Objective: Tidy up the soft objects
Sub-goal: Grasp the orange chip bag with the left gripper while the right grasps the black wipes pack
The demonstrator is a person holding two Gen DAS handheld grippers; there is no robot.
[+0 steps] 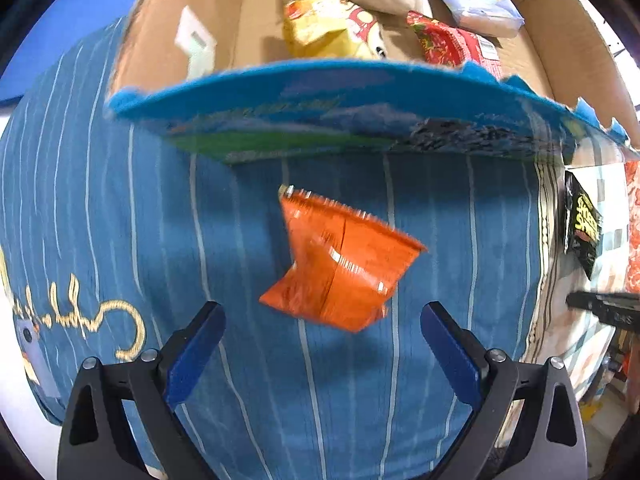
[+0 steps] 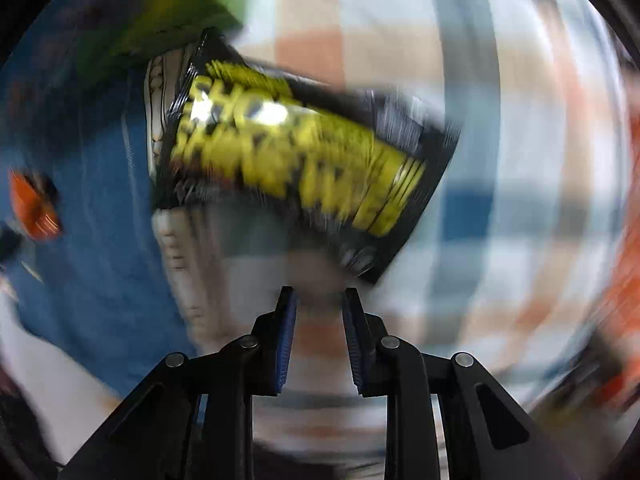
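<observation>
Your left tongs [image 1: 322,330] stand wide apart, empty, over the blue striped bedcover [image 1: 100,208]. Just ahead of them, the crinkled orange foil snack packet [image 1: 340,258] lies on that cover, its long axis slanting from lower left to upper right. Beyond it sits the open brown cardboard box [image 1: 256,36]. Your right tongs [image 2: 319,304] are narrowly parted, holding nothing, near the blurred black-and-yellow snack bag [image 2: 304,152] on checked bedding [image 2: 500,128].

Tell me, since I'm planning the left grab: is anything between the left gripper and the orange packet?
Nothing visible. The left gripper is open, and the orange packet lies just ahead on the blue blanket.
</observation>
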